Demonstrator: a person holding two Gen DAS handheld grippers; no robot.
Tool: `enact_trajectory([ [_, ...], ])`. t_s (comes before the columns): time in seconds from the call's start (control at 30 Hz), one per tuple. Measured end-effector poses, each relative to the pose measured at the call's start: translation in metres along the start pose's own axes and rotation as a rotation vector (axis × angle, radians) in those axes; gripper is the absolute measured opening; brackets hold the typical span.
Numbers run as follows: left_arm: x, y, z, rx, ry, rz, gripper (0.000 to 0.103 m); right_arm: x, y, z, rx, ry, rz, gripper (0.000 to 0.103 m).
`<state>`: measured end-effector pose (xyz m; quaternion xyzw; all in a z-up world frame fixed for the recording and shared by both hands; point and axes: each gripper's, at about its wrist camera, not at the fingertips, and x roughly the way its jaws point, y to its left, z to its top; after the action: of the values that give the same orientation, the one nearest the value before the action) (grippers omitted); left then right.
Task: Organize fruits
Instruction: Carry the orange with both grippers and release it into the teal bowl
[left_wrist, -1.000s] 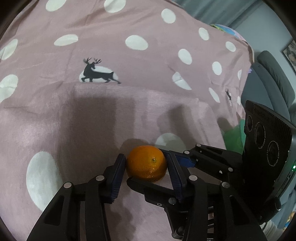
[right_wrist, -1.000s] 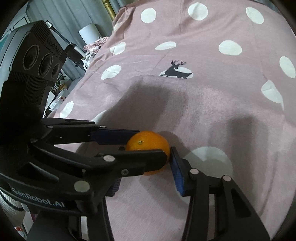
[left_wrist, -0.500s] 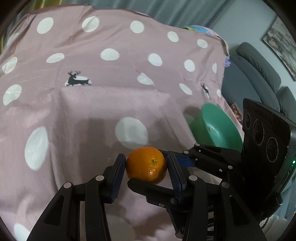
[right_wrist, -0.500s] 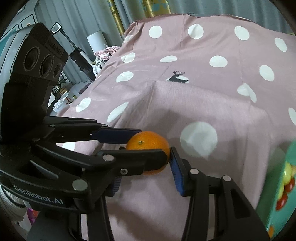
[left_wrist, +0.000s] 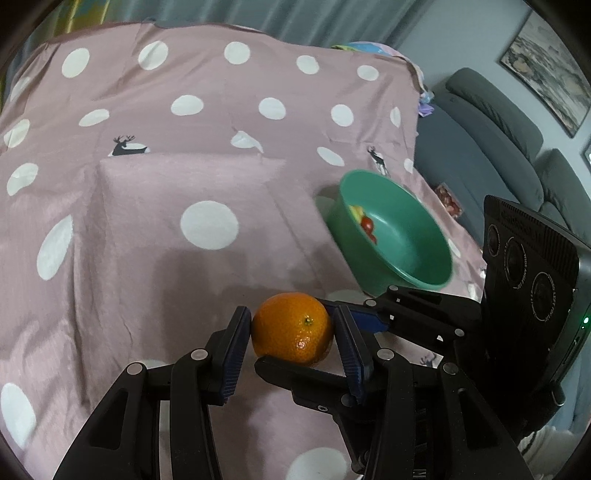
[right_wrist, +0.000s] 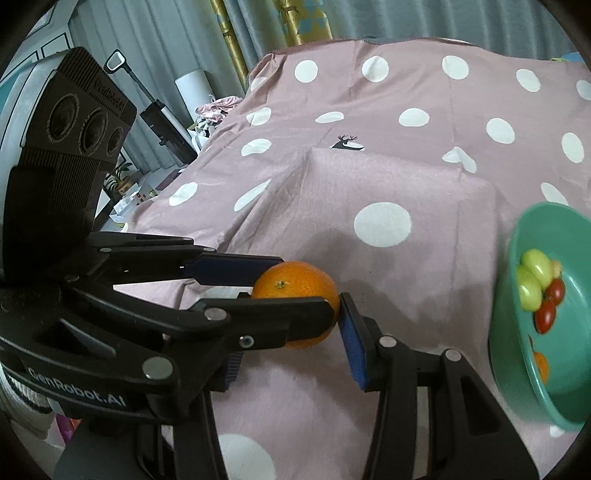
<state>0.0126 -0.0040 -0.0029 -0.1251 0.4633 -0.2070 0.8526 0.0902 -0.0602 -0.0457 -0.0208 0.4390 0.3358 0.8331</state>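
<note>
An orange tangerine is held above the pink dotted cloth. My left gripper is shut on it from both sides. My right gripper is also shut on the same tangerine, crossing the left one. A green bowl with green and red small fruits stands ahead to the right. In the right wrist view the bowl is at the right edge, with grapes and red fruits inside.
The cloth drapes over a raised block in the middle. A grey sofa is at the right beyond the cloth's edge. Curtains, a white roll and clutter stand to the left.
Both grippers have risen and pulled back with the tangerine between them. The green bowl has come into fuller view at the right.
</note>
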Motion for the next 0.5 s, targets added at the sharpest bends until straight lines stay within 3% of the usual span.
enact_trajectory([
  [0.5,-0.008,-0.040,-0.001,0.080,-0.012,0.005,0.047,-0.039,-0.005,-0.016,0.024,-0.066,-0.022,0.048],
])
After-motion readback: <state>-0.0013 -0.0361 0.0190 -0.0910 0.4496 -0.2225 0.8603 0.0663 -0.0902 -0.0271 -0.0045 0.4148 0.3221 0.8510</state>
